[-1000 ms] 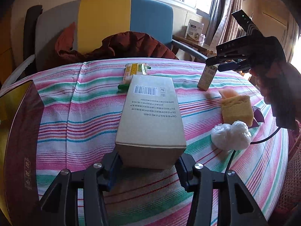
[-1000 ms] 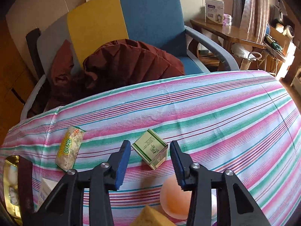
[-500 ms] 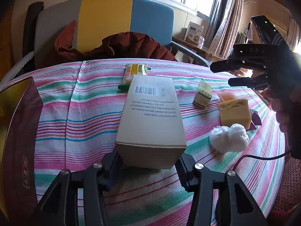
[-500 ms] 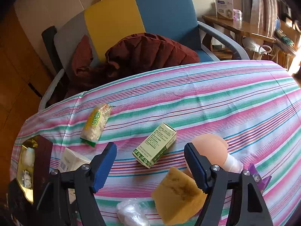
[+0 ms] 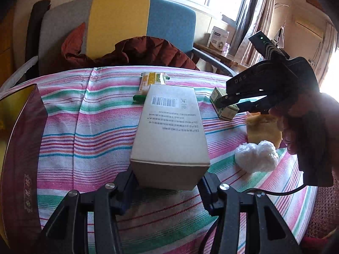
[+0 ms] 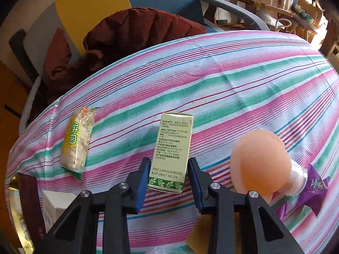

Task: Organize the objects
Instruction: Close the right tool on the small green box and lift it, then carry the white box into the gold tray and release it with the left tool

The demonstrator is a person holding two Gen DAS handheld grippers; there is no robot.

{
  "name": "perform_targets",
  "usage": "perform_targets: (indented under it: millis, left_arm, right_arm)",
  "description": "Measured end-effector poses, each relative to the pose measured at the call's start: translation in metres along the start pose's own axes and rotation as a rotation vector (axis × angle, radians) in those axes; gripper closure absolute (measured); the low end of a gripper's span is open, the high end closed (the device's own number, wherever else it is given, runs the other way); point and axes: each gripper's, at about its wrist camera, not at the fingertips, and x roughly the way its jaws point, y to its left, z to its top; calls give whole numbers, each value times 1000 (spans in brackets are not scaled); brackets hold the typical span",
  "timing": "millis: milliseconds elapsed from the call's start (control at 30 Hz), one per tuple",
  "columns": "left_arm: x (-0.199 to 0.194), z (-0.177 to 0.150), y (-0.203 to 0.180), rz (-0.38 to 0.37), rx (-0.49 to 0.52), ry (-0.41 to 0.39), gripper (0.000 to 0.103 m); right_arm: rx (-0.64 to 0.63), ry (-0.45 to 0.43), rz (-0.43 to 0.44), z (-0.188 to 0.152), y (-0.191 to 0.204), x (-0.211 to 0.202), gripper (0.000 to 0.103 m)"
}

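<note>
Writing: small green-and-cream carton [image 6: 172, 152] reads "PRO:24062SHRD02 EXP:2027.06.24", lying on striped bench [image 6: 243, 80] | right tongs [image 6: 168, 176] just closed onto its sides | left tongs [image 5: 167, 182] clamp pale barcoded cardboard box [image 5: 169, 127] | right view alone: peach sponge [image 6: 260, 160] at 3 o'clock; left view alone: white crumpled bag [image 5: 256, 156]

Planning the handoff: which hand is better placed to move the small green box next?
Right: the right gripper has just closed on the small green box; the left gripper holds the big carton.
</note>
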Motion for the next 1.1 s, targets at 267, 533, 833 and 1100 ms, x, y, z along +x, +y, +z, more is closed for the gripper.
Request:
perform_targets:
  millis: [267, 533, 833, 1100]
  left_arm:
    - [0, 0, 0, 5, 6, 2, 51]
    - [2, 1, -4, 33, 31, 14, 51]
    - [-12, -3, -14, 77, 43, 29, 52]
    - [-62, -4, -11, 54, -19, -33, 52]
  right_arm:
    - [-124, -109, 173, -41, 11, -57, 73]
    - [-169, -109, 253, -98, -2, -72, 73]
    - [-218, -136, 319, -109, 13, -82, 73]
    - [-251, -140, 353, -115, 22, -87, 73]
